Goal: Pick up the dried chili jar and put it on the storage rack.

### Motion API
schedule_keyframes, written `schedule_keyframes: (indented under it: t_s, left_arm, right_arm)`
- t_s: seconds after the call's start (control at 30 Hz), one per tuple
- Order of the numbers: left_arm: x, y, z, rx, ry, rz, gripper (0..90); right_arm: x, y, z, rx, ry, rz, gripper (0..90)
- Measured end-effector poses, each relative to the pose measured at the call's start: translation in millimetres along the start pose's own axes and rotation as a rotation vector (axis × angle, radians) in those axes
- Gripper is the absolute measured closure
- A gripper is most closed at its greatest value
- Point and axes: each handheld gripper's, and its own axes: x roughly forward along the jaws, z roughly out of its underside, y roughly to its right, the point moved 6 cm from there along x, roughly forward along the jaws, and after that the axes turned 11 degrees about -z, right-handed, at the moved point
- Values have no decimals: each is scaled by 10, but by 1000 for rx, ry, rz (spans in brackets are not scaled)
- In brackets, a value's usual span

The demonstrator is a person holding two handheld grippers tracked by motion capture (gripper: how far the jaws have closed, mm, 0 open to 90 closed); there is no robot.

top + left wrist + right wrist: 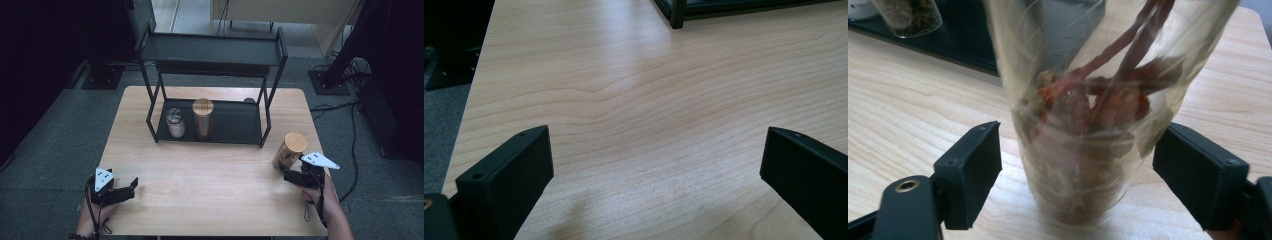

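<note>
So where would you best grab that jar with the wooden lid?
Grip the jar low on its glass body, below the wooden lid, coming level from the person's side. It is tall, round and tilted; the right gripper already straddles it there.

Two black handheld grippers, the left gripper [131, 185] and the right gripper [286, 174], each carry a grey three-cornered plate with dark dots, blocky screw-holed jaws, a brass fitting and a trailing black cable.
</note>
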Motion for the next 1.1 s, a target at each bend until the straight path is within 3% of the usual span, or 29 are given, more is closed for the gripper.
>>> schedule_keyframes:
  t_s: [0.8,1.1]
  left_arm:
    - [0,1,-1,2,2,1,9]
    - [-1,4,-1,4,3,5,9]
  right_arm:
    - [231,-5,-233,26,-23,63,243]
    - [310,-75,-285,24,-36,60,249]
